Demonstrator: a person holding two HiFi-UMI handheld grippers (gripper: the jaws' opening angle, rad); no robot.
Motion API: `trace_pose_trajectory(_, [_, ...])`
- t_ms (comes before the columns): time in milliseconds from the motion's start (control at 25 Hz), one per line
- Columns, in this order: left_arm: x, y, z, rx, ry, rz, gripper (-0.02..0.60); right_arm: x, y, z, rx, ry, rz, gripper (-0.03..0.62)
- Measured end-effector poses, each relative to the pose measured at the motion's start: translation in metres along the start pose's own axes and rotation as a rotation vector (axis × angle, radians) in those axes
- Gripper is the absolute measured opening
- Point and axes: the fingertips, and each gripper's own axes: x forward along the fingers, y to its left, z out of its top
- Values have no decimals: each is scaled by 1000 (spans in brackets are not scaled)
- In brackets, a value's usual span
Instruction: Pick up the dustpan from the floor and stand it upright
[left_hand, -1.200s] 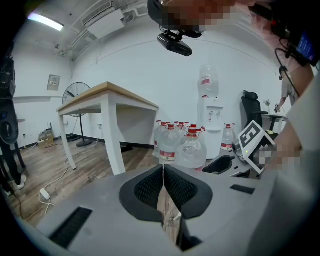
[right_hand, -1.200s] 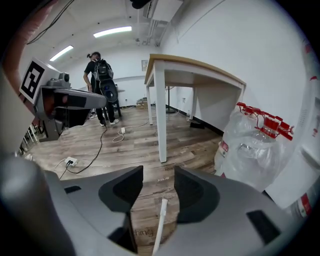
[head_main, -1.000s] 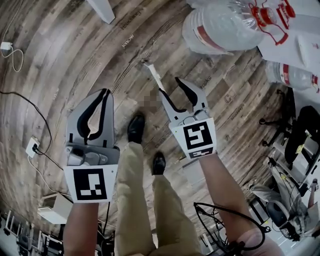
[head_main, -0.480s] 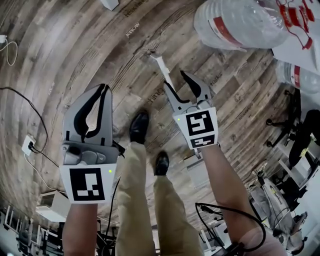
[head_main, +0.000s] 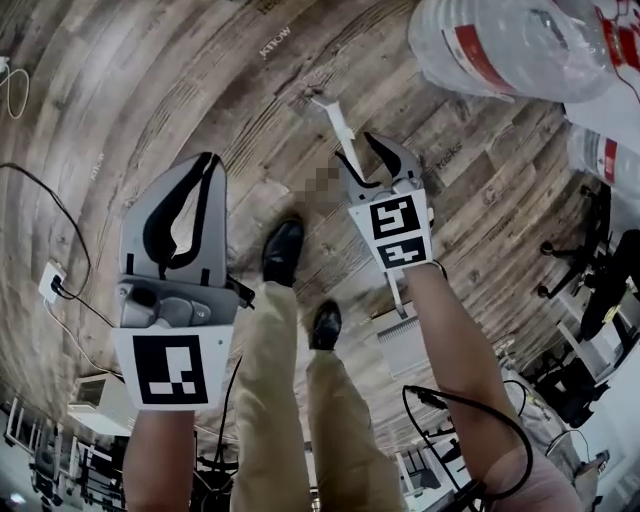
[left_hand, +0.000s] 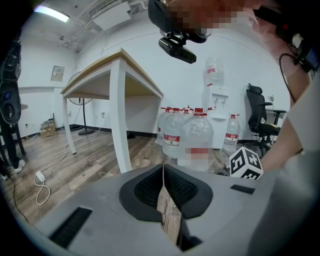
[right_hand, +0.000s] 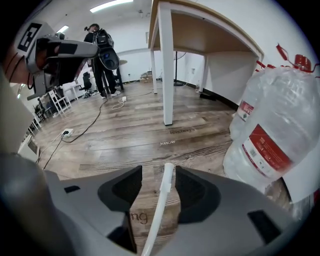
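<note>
Tongs on the left (left_hand: 163, 170) were clenched on nothing, held out of the way. The right tongs (right_hand: 159, 172) stood released around the dustpan's white handle (right_hand: 162, 195), with a gap on the left pad's side. The handle's tip poked just past them. The pan (head_main: 400, 345) hung low under the right arm near the shoes (head_main: 283, 250); whether it sat on the floor (head_main: 180, 80) could not be told. The step looked like taking hold of the handle. Next, the right tongs would need to close squarely on it and swing it to vertical without twisting. Ahead the floor lay open, but bottles (right_hand: 272, 145) crowded the right and a table leg (right_hand: 167, 70) stood beyond.
</note>
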Motion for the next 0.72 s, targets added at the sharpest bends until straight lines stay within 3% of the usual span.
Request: trace_pose_trajectory(720, [3,12,-30,-25,29,9,15,47,-4,-41,35,127,20,201])
